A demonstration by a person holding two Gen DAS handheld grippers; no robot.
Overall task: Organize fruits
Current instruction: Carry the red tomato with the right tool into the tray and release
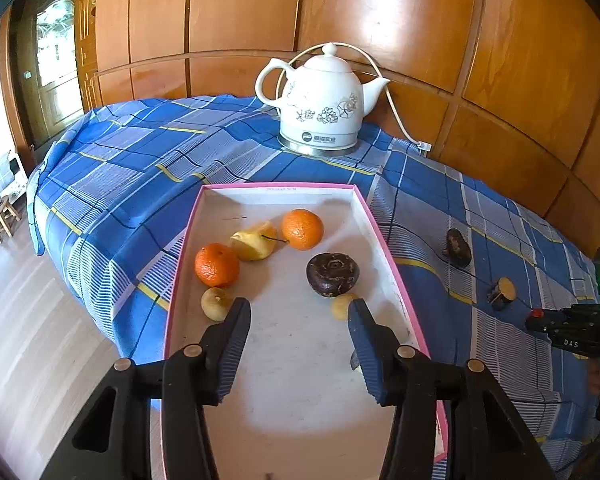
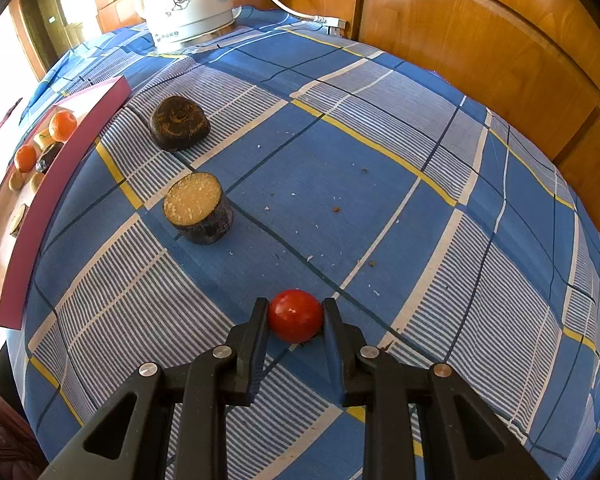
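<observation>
A pink-rimmed white tray (image 1: pixel 396 272) lies on the blue checked cloth. In it are two oranges (image 1: pixel 302 229) (image 1: pixel 217 265), a yellow fruit piece (image 1: pixel 254 242), a dark purple round fruit (image 1: pixel 333 274) and two small yellowish fruits (image 1: pixel 216 303). My left gripper (image 1: pixel 300 304) hovers open over the tray's near half, nothing between its fingers. My right gripper (image 2: pixel 296 302) is shut on a small red fruit (image 2: pixel 295 318) resting on the cloth. Beyond it lie a cut dark-skinned piece with a yellow face (image 2: pixel 198 208) and a dark whole piece (image 2: pixel 179 128).
A white ceramic kettle (image 1: pixel 320 108) with its cord (image 1: pixel 396 116) stands at the table's back, against the wooden wall panels (image 1: pixel 500 60). The cloth drops off the table's left edge (image 1: pixel 72 256) to a pale floor with a small stool (image 1: pixel 4 216).
</observation>
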